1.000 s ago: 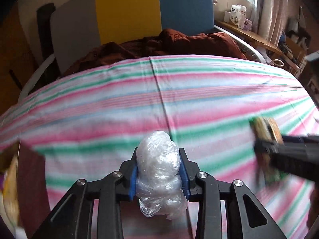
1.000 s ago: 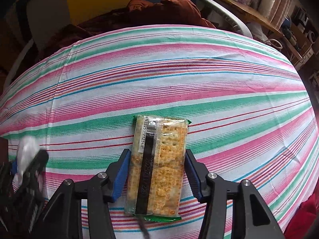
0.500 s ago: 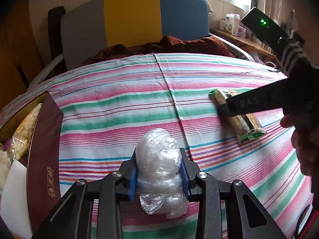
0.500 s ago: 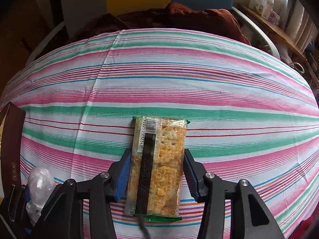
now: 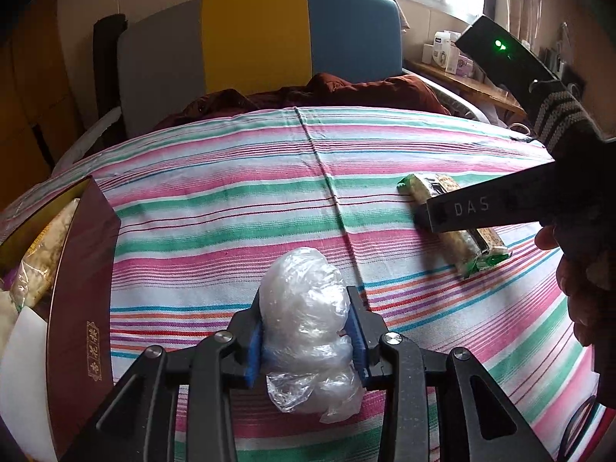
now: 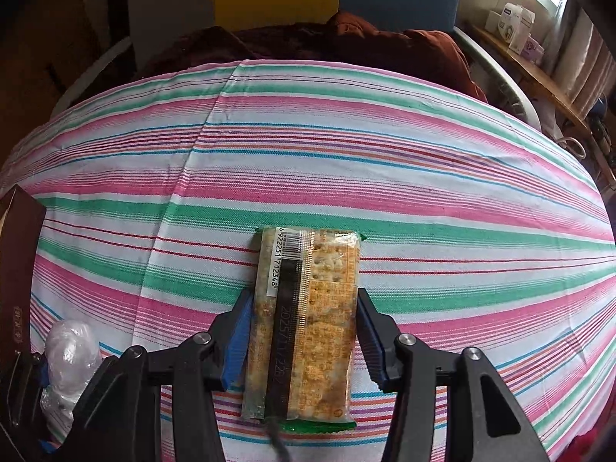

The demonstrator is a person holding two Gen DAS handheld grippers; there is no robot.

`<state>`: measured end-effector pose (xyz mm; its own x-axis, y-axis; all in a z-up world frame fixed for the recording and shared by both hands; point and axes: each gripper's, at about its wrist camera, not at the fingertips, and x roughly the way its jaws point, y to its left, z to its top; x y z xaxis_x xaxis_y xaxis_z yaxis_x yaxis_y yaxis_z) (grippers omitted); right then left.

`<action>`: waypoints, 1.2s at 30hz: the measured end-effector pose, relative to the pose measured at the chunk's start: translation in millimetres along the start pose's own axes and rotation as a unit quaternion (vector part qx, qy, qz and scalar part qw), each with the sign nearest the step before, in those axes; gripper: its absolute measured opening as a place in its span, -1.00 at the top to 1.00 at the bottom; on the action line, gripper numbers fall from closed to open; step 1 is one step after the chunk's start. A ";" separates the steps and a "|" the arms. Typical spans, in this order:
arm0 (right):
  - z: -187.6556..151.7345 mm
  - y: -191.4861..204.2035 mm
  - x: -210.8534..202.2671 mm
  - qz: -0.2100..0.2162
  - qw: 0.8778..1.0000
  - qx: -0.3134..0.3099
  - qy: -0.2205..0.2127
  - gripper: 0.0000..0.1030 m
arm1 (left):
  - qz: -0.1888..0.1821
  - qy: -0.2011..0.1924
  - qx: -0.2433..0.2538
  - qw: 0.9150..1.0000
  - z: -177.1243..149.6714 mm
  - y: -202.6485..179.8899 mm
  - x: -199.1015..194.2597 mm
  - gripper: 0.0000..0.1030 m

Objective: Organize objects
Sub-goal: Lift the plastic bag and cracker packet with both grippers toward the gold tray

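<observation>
Left gripper [image 5: 306, 331] squeezes a crumpled clear plastic bag [image 5: 308, 319] between its 2 blue pads, above the striped pink and green cloth [image 5: 231, 208]. Beside it on the left sits a dark red box [image 5: 82, 292] with snacks inside. Right gripper [image 6: 304, 331] pinches a clear cracker pack with green ends [image 6: 304, 319] over the cloth.

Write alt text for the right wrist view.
The right gripper clamps a clear cracker packet lengthwise above a pink-and-green striped cloth. At far left, the left gripper holds a crumpled plastic bag beside a dark red box.
</observation>
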<state>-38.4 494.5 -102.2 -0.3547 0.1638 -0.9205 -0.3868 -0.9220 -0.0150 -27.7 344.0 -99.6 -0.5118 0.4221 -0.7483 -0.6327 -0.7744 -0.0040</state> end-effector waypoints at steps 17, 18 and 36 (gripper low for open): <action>1.3 11.4 -12.6 0.005 1.000 -0.002 -0.007 0.05 | 0.001 -0.002 0.000 1.000 0.4 -1.9 0.2 0.28; 4.1 15.6 -8.3 0.008 1.000 -0.002 -0.007 0.05 | 0.001 -0.002 -0.001 1.000 0.4 -2.0 -0.1 0.28; -6.7 40.1 -15.9 0.049 0.997 -0.064 -0.009 0.05 | -0.009 0.005 0.027 1.000 -6.3 -8.0 -29.2 0.33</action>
<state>-42.6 452.6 -90.8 -0.4005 0.0755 -0.9132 -0.2380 -0.9710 0.0241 -4.0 335.0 -81.9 -0.4943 0.4299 -0.7555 -0.6720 -0.7403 0.0185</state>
